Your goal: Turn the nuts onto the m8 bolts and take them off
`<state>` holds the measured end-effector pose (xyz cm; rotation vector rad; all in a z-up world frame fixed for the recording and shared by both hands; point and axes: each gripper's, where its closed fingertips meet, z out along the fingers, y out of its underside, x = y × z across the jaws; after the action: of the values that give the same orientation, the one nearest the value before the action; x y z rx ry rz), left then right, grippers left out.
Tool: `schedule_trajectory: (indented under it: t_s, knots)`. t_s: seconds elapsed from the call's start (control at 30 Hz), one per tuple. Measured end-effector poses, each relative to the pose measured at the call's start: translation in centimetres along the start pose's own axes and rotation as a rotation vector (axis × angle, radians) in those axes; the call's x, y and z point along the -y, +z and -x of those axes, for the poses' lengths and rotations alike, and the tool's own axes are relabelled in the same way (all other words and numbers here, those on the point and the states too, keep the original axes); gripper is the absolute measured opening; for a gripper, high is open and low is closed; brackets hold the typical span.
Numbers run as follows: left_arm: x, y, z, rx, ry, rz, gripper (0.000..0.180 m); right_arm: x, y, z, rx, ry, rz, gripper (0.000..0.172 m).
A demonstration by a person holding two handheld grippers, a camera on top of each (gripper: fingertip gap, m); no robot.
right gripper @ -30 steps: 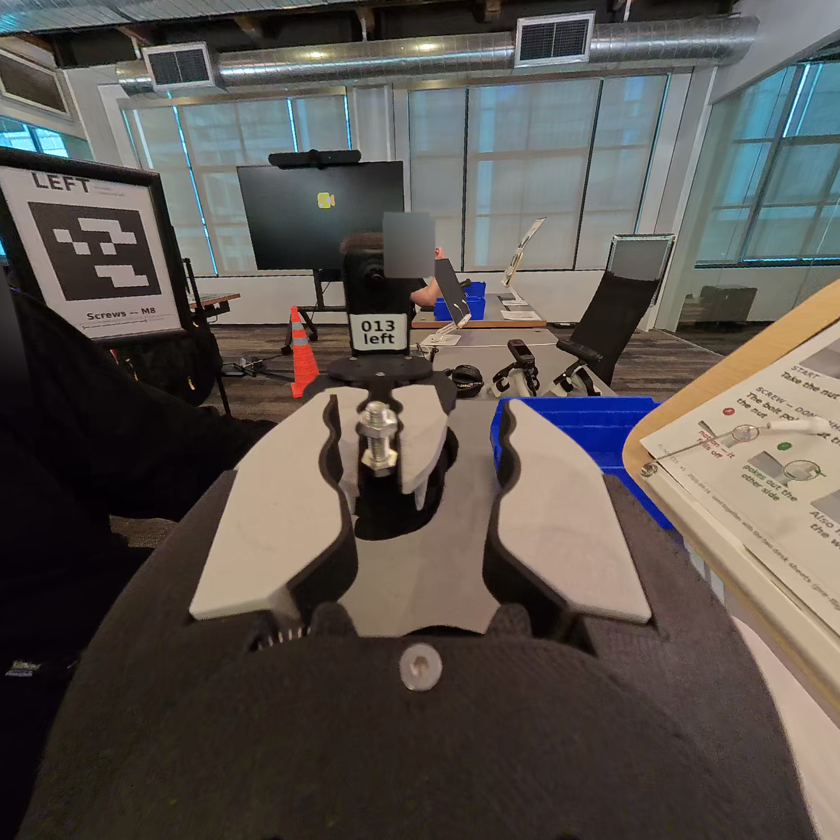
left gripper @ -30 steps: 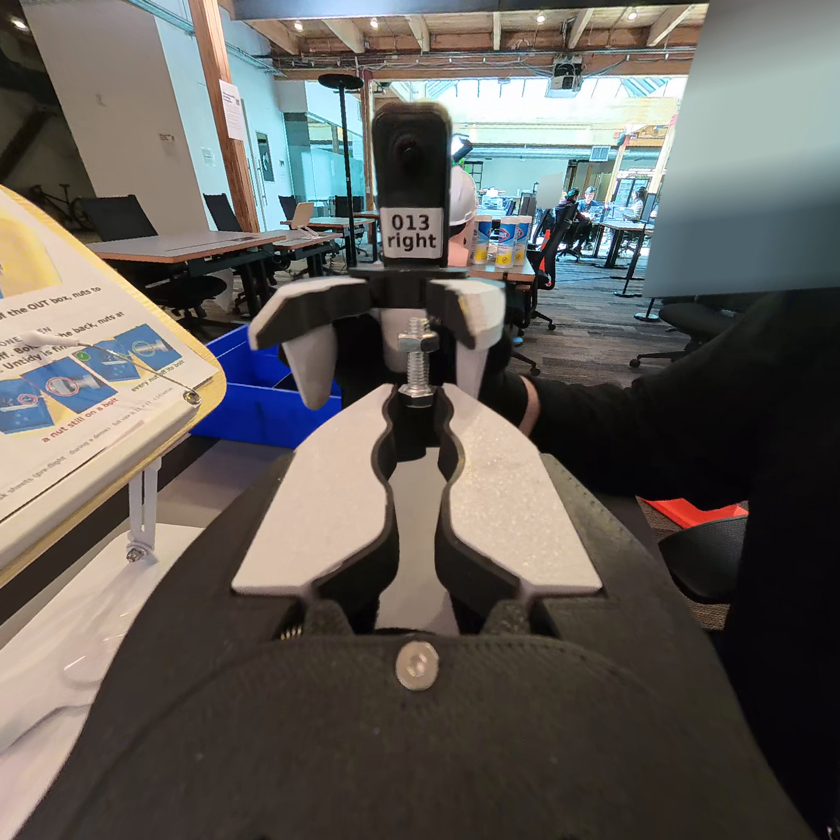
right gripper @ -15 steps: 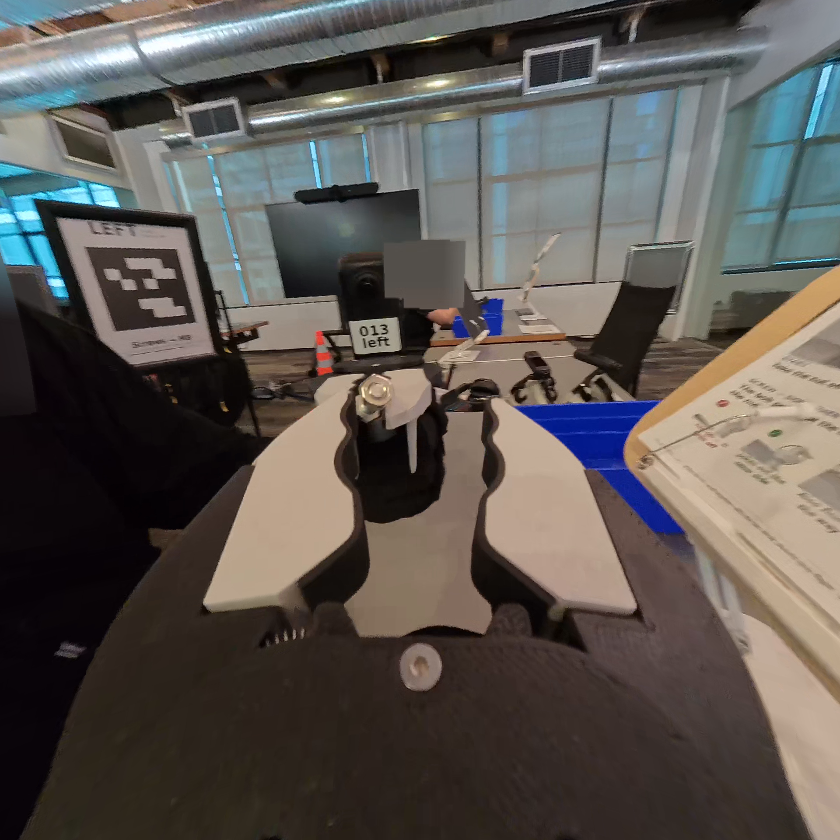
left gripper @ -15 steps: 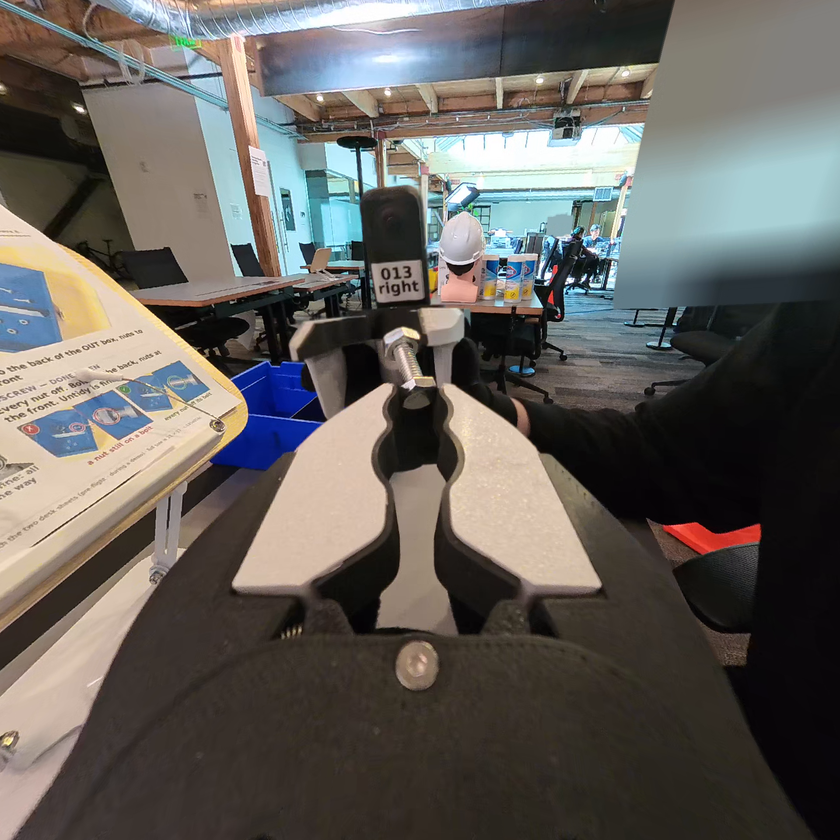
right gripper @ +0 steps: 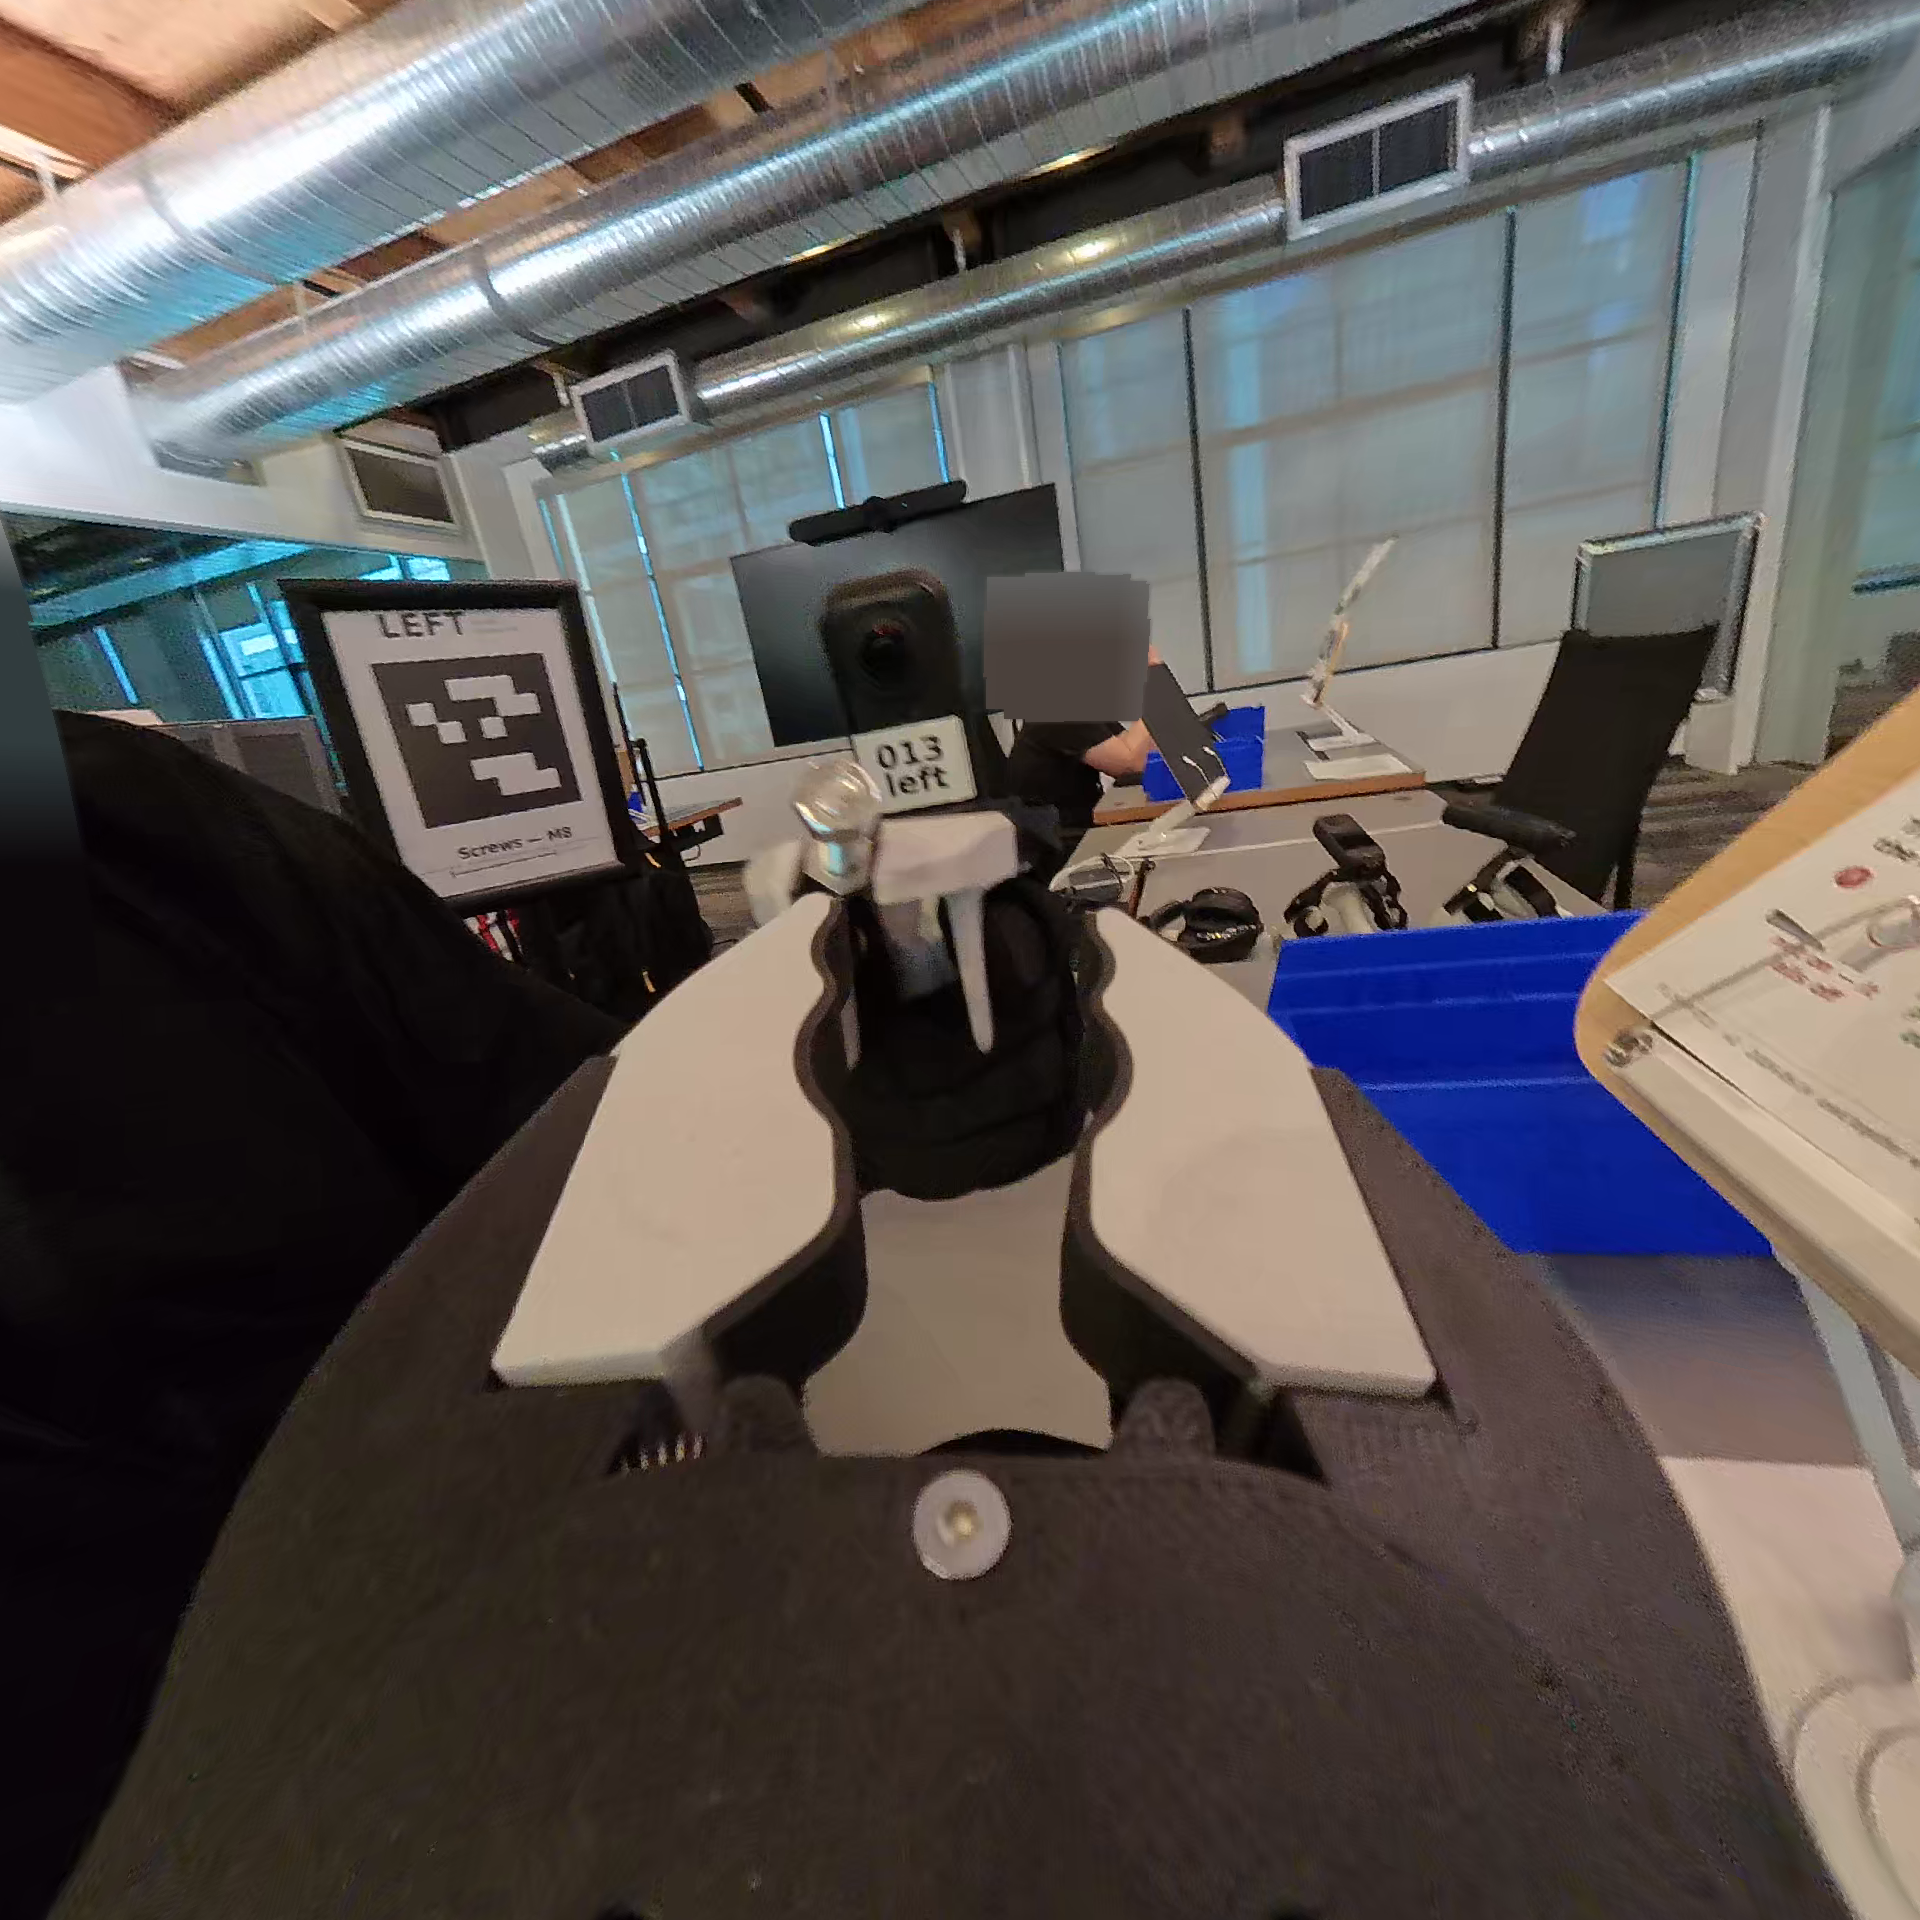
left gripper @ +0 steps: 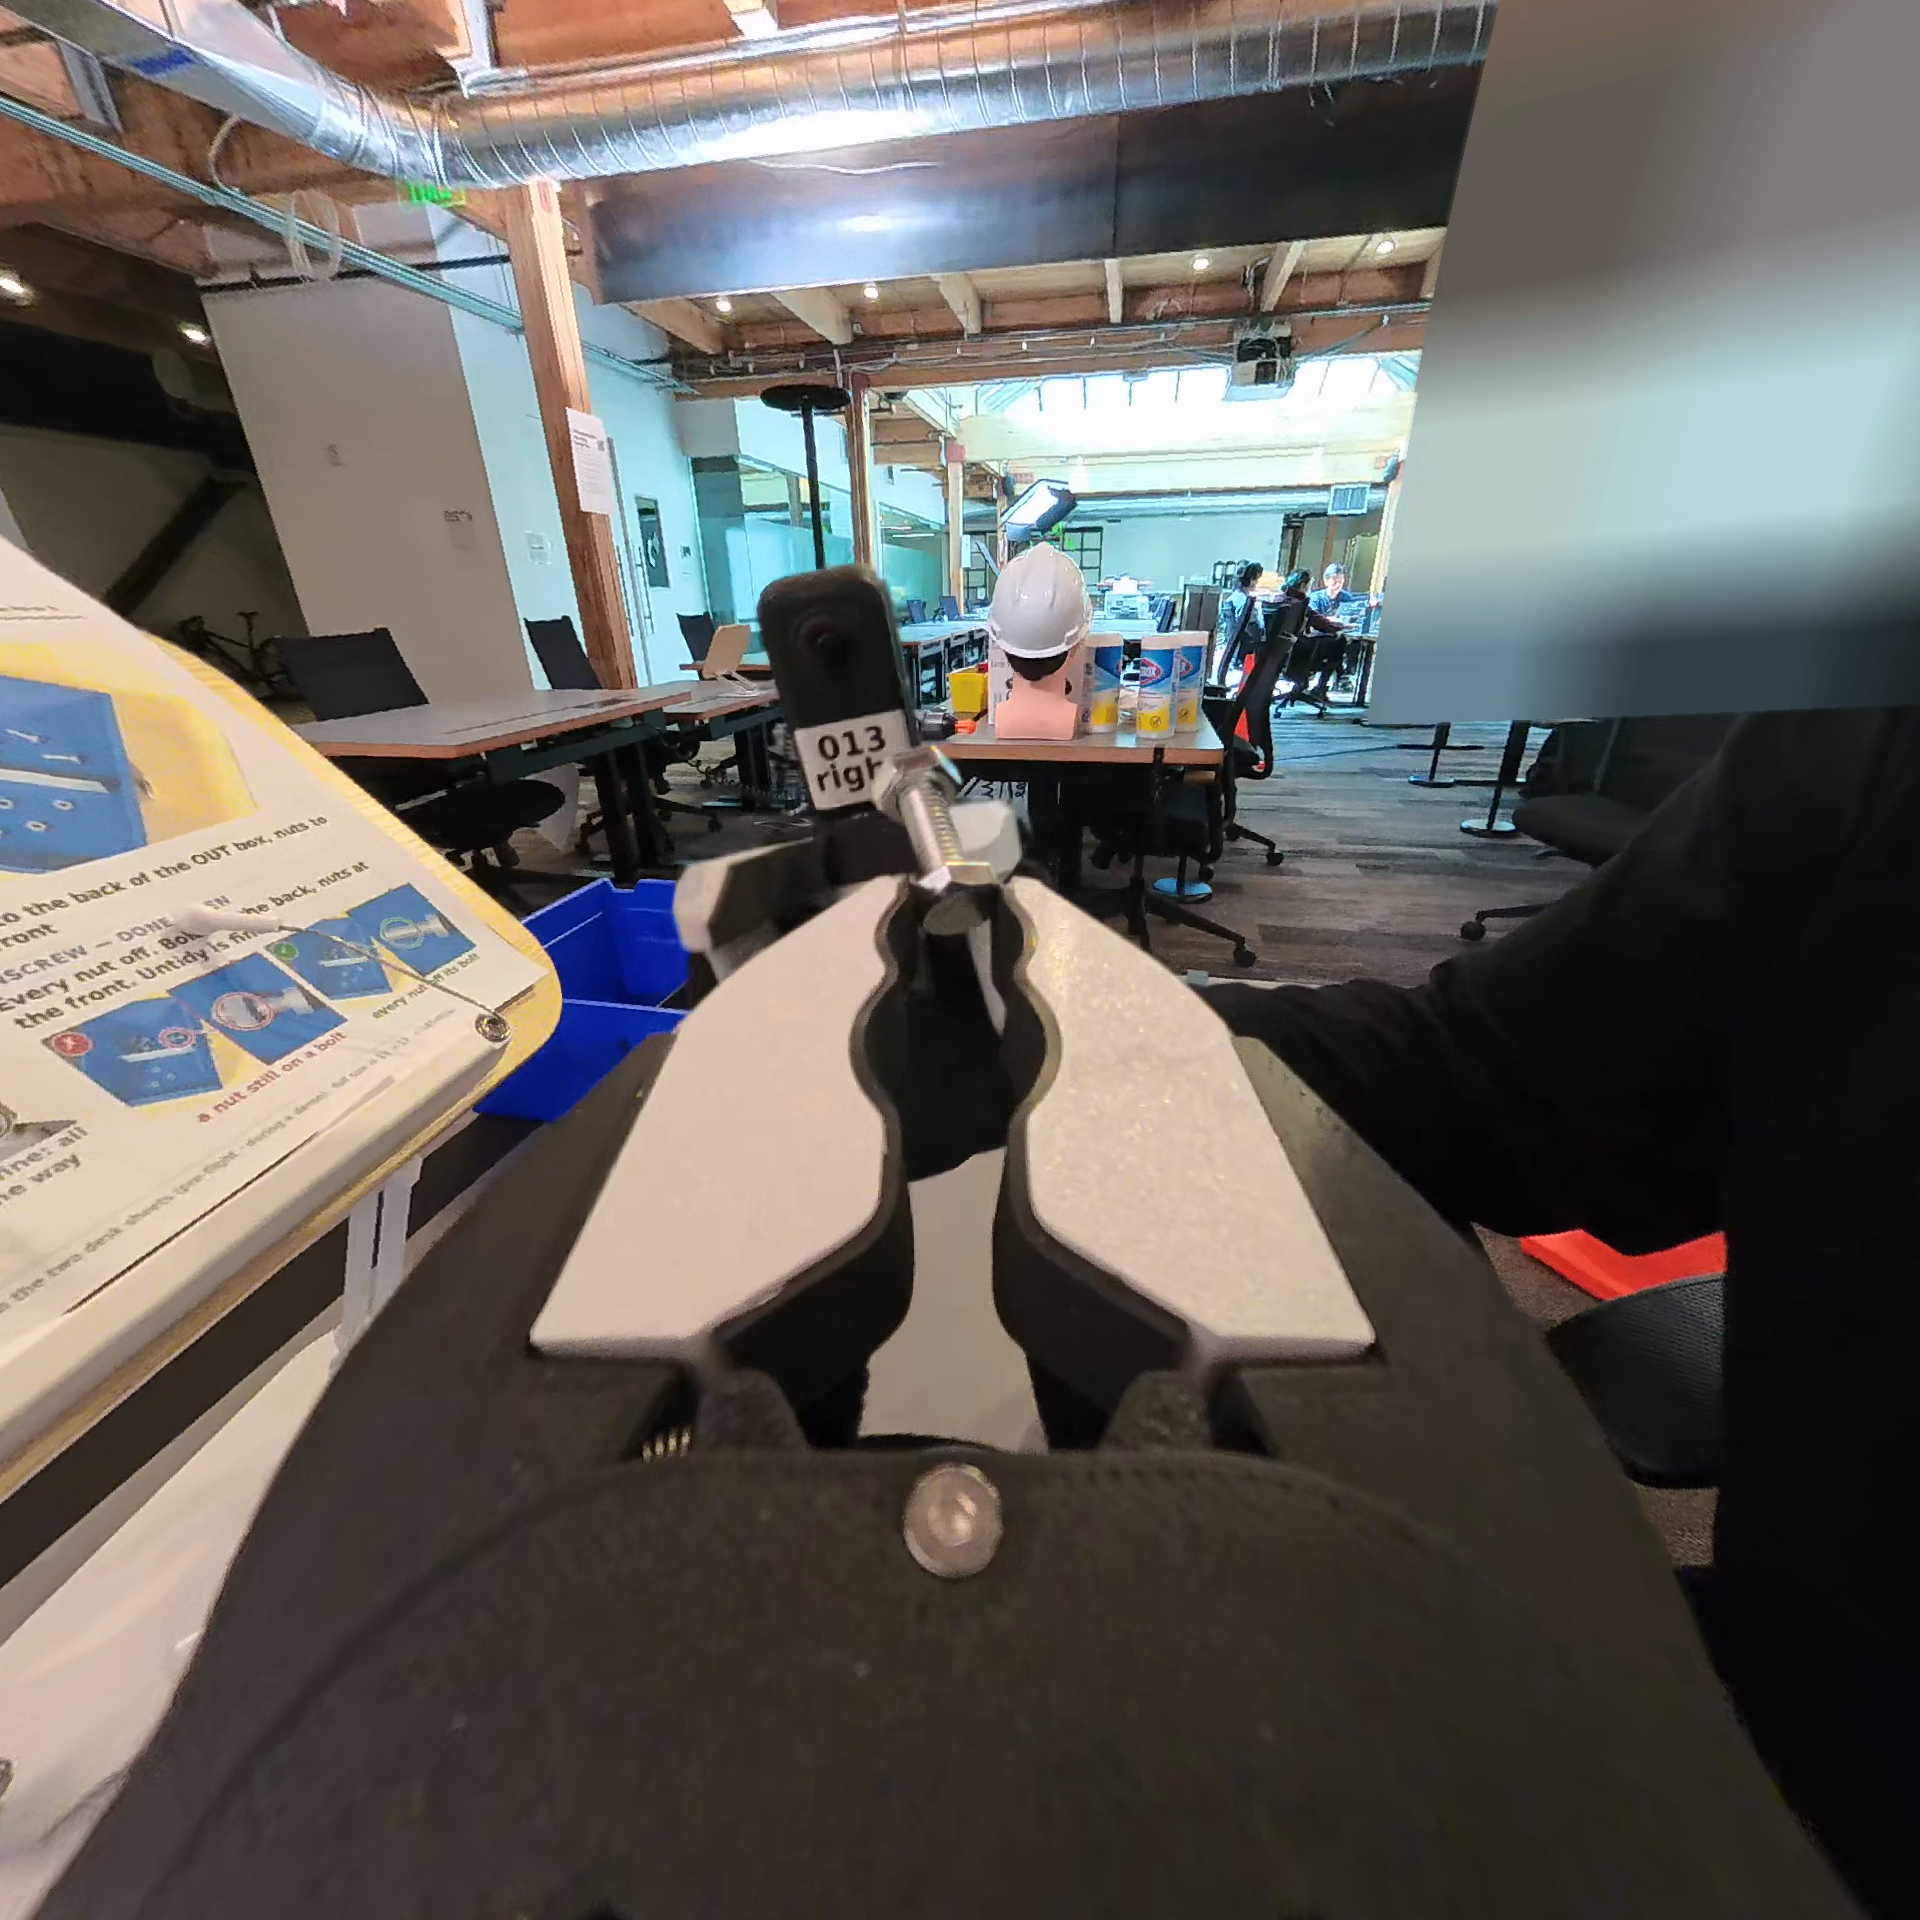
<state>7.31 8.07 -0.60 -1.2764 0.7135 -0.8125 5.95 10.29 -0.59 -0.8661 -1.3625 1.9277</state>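
- Where the left wrist view looks along its own flat, pale grey, grainy fingers, the left gripper (left gripper: 951, 914) pinches the hex head end of a bright steel bolt (left gripper: 928, 831) at the very tips; the threaded shank leans up and to the left, with a hex nut (left gripper: 912, 771) near its far end; a second ago the bolt stood upright, and the camera has since tipped up to show more ceiling duct.
- Beyond it in that view the right gripper (left gripper: 847, 878) faces the camera, its white fingers spread either side of the bolt; whether they touch the nut I cannot tell; a slanted instruction board (left gripper: 239, 966) crowds the left edge, a blue bin (left gripper: 613, 977) sits behind it, and a black sleeve (left gripper: 1558, 1039) fills the right.
- Seen from the right wrist view, the right gripper (right gripper: 961, 930) has its fingers apart, narrower than a second ago; the blurred bolt (right gripper: 836, 831) stands just past the tips, held by the left gripper (right gripper: 883, 862); a blue bin (right gripper: 1475, 1091) and board (right gripper: 1766, 997) lie right, a framed marker sign (right gripper: 473, 727) left.
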Motion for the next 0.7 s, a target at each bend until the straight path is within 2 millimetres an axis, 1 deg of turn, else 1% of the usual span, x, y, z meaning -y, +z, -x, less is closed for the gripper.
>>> schedule_trajectory:
  t_s: [0.07,0.17,0.2,0.23,0.27,0.4,0.47,0.53,0.63,0.7]
  knots:
    - [-0.4,0.0,0.2,0.008,-0.001,0.009,0.014,0.4,0.3,0.7,0.012,-0.01,0.005,0.044]
    - [-1.0,0.3,0.2,0.014,0.013,0.031,0.014,0.8,0.9,1.7,0.032,-0.029,0.009,0.038]
    - [-1.1,0.4,0.0,0.006,0.011,0.033,0.014,0.8,1.0,1.7,0.029,-0.026,0.007,0.032]
    - [-1.2,0.5,0.0,0.008,0.011,0.035,0.014,1.0,1.0,2.0,0.044,-0.023,-0.002,0.019]
    - [-1.2,0.6,0.0,0.007,0.011,0.033,0.014,1.1,1.0,2.2,0.052,-0.027,-0.01,0.016]
    - [-1.4,0.7,0.0,-0.012,-0.006,0.044,0.014,1.0,0.9,2.2,0.031,-0.051,0.02,0.016]
    - [-1.7,0.7,0.2,-0.005,-0.002,0.068,0.014,0.8,0.9,2.0,-0.002,-0.079,0.07,0.016]
    - [-2.4,0.6,0.5,0.012,0.008,0.126,0.016,0.2,0.8,1.6,-0.052,-0.11,0.157,0.016]
    - [-3.8,0.6,0.8,0.033,0.033,0.25,0.028,-0.5,0.5,1.4,-0.102,-0.151,0.281,0.015]
    - [-4.5,0.6,0.9,0.045,0.047,0.32,0.031,-1.1,0.2,1.3,-0.132,-0.187,0.36,0.015]
